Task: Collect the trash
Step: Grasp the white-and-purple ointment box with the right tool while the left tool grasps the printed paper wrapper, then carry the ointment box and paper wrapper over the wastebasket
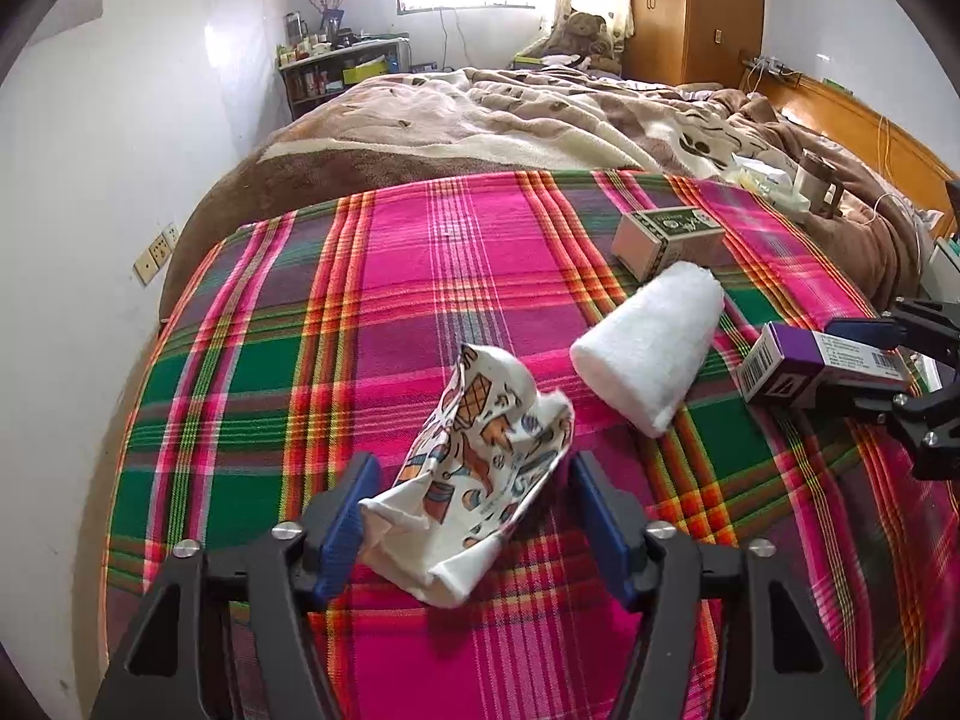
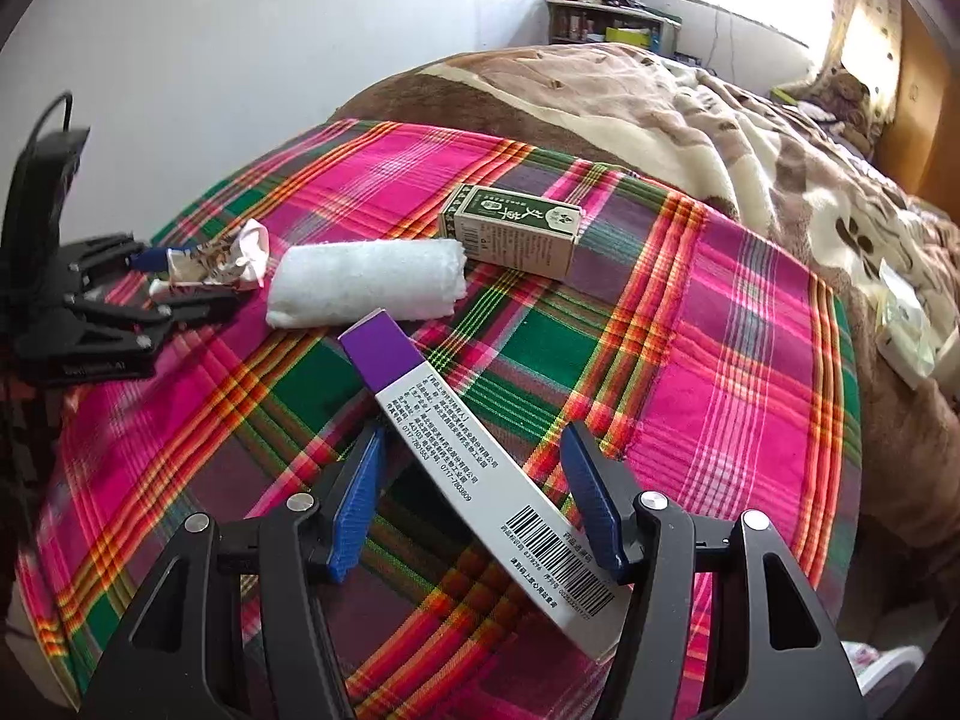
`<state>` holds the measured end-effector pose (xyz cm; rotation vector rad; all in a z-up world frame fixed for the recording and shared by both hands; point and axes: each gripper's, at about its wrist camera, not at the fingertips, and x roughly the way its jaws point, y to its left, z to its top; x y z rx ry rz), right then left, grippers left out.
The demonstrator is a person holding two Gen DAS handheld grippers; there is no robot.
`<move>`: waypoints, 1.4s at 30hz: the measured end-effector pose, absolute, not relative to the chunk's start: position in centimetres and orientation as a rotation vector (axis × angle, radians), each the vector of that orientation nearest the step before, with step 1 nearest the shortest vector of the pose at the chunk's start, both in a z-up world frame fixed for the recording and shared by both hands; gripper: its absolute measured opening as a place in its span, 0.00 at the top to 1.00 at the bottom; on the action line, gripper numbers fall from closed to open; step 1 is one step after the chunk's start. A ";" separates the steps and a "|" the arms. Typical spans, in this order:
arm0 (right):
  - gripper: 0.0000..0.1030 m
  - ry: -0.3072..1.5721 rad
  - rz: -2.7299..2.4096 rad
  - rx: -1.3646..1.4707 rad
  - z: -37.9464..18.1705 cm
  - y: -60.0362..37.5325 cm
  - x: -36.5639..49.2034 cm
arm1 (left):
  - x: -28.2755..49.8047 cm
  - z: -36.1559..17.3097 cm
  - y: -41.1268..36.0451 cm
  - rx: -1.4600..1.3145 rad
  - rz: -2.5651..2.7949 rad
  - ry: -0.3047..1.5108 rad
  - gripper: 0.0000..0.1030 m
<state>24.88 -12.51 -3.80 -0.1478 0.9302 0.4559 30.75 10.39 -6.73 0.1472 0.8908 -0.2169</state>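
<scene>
A crumpled printed paper cup [image 1: 480, 468] lies on the plaid cloth [image 1: 270, 360], slantwise between the blue pads of my left gripper [image 1: 474, 510]. Both pads touch its edges. The right wrist view shows the same cup [image 2: 210, 264] inside the left gripper [image 2: 180, 282] at the far left. My right gripper [image 2: 474, 492] is shut on a long purple and white box [image 2: 456, 456] with a barcode, which sits diagonally between its pads. The left wrist view has that box [image 1: 822, 366] in the right gripper [image 1: 858, 360] at the right edge.
A white rolled towel [image 1: 651, 348] lies between the two grippers, with a small green box [image 1: 666, 237] beyond it. A brown and cream blanket [image 1: 480, 114] covers the bed behind. A tumbler [image 1: 816, 180] stands near the wooden headboard [image 1: 870, 126]. A white wall runs along the left.
</scene>
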 end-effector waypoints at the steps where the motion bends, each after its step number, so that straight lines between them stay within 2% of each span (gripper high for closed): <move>1: 0.41 0.930 0.455 -0.140 -3.8 -12.6 24.8 | 30.7 -6.7 10.3 0.145 -0.219 0.891 0.45; 3: 0.42 0.928 0.457 -0.133 -4.0 -12.5 24.8 | 30.7 -6.7 10.3 0.136 -0.224 0.891 0.50; 6: 0.52 0.924 0.470 -0.119 -4.0 -12.4 24.7 | 30.5 -6.6 10.4 0.125 -0.221 0.884 0.54; 10: 0.75 0.906 0.463 -0.111 -3.9 -12.4 24.3 | 29.8 -6.4 10.2 0.122 -0.222 0.877 0.56; 26: 0.76 0.844 0.465 -0.035 -1.6 -14.0 21.2 | 23.8 -2.1 8.2 0.092 -0.233 0.803 0.56; 42: 0.76 0.736 0.365 0.052 1.8 -19.3 15.6 | 16.8 3.2 2.2 0.088 -0.322 0.681 0.56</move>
